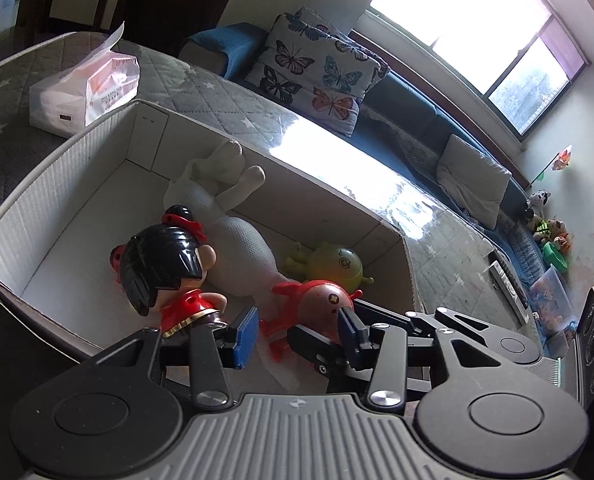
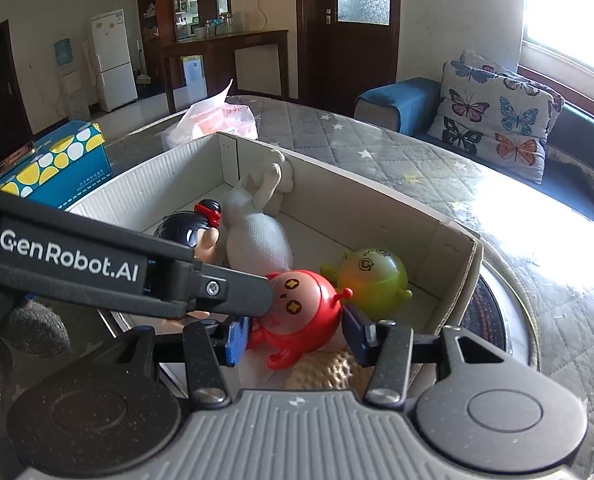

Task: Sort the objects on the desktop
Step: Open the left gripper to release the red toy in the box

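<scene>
A white cardboard box (image 1: 77,160) (image 2: 377,208) holds several toys: a black-haired doll in red (image 1: 165,272) (image 2: 185,234), a white plush animal (image 1: 237,240) (image 2: 257,240), a yellow-green round toy (image 1: 337,264) (image 2: 373,280) and a red round-headed figure (image 1: 321,304) (image 2: 301,312). My left gripper (image 1: 297,332) is open above the box's near end, its fingers either side of the red figure's legs. My right gripper (image 2: 297,338) is open with the red figure between its blue pads (image 2: 237,338). The left gripper's arm (image 2: 117,276) crosses the right wrist view.
A tissue pack (image 1: 85,88) (image 2: 213,120) lies on the quilted grey table cover (image 1: 217,100) behind the box. A blue spotted carton (image 2: 53,164) stands at left. A beige bumpy ball (image 2: 329,372) lies under the right gripper. A sofa with butterfly cushions (image 1: 313,76) lies beyond.
</scene>
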The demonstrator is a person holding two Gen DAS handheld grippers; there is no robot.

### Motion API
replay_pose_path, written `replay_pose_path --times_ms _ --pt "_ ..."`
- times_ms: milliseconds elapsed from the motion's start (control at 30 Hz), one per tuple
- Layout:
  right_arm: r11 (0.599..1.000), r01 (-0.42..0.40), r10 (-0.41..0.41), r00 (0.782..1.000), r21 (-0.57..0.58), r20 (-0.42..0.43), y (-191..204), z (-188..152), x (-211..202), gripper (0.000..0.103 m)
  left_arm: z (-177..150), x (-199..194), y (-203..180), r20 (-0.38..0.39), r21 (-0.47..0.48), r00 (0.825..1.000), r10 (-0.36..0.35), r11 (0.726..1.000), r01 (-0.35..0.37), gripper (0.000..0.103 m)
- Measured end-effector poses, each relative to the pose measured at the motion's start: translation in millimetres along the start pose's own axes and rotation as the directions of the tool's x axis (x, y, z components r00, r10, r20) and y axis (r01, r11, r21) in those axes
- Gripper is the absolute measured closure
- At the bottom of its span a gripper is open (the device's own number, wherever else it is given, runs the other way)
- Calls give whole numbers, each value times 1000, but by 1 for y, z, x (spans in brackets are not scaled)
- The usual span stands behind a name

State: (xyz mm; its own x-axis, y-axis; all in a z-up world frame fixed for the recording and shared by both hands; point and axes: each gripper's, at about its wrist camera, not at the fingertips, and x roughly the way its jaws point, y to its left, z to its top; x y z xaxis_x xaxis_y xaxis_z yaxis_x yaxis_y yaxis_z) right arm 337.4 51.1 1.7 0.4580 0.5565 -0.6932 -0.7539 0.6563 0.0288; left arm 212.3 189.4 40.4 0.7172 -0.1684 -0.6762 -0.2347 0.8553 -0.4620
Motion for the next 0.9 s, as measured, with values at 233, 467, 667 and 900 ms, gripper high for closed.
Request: replay_pose_path --times_ms 233,467,667,900 --pt "1000 8 -8 1000 -3 9 0 -1 -3 53 -2 -5 0 5 5 1000 11 1000 -11 57" --pt "1000 10 -10 1000 10 12 -1 1 -4 53 1 -8 4 13 -3 1000 25 1000 -25 57" --pt "1000 13 -13 1000 10 29 0 1 -8 42 -1 -16 5 29 0 999 34 999 -34 57" --pt "1000 13 -14 998 24 56 3 -5 -20 35 -7 -28 6 54 26 998 44 999 -46 57"
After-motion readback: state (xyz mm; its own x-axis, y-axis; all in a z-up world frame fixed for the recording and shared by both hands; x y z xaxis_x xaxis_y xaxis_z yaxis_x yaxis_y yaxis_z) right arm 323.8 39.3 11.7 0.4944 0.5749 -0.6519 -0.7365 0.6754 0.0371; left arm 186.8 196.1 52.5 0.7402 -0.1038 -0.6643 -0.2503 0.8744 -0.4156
